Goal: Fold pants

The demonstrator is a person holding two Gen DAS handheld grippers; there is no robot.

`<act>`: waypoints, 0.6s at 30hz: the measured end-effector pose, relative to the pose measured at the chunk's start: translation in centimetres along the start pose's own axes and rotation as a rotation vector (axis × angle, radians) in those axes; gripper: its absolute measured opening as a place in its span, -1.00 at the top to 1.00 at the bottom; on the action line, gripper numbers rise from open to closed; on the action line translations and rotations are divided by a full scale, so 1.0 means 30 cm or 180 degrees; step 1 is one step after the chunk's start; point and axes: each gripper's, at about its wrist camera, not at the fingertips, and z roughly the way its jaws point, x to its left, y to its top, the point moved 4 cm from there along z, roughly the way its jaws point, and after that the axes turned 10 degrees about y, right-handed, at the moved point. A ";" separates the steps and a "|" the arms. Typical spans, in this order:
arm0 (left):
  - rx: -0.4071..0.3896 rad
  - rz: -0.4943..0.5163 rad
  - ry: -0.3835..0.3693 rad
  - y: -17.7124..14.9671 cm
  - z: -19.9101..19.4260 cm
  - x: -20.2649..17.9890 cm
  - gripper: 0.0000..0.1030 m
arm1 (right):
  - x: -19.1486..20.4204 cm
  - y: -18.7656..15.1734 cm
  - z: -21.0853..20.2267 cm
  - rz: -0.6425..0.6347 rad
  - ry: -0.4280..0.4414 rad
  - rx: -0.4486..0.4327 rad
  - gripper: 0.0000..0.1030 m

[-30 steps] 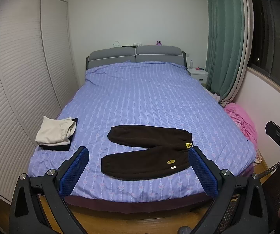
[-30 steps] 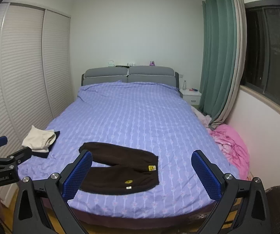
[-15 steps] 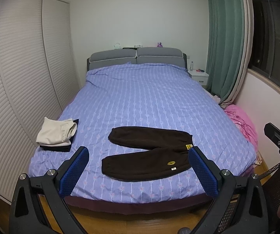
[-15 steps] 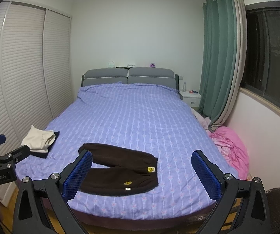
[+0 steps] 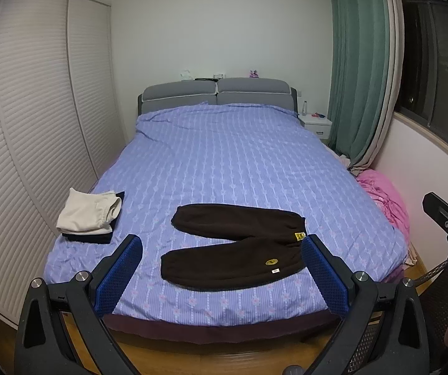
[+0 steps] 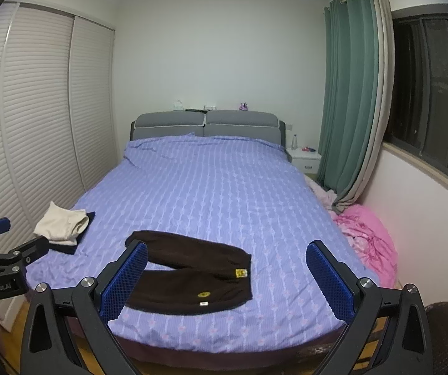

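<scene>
Left wrist view: left gripper [image 5: 221, 265] spread wide, empty, short of the bed [image 5: 224, 162]. Dark brown pants [image 5: 236, 254] flat near the foot edge, legs pointing left; folded cream and dark clothes [image 5: 89, 215] at the left edge.

Right wrist view: right gripper [image 6: 227, 278] likewise wide, empty, apart from the pants [image 6: 192, 278].
</scene>
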 end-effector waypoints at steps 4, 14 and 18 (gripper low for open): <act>0.0004 -0.0012 0.0006 -0.002 -0.004 0.003 -1.00 | 0.006 -0.008 -0.007 0.0019 0.0012 0.0001 -0.99; 0.0021 -0.0042 0.0001 -0.007 0.001 0.015 -1.00 | 0.006 -0.006 -0.004 0.0064 0.0049 0.0038 -0.99; 0.0026 -0.0048 -0.0004 -0.011 0.005 0.023 -1.00 | 0.009 -0.004 -0.003 0.0057 0.0059 0.0049 -0.99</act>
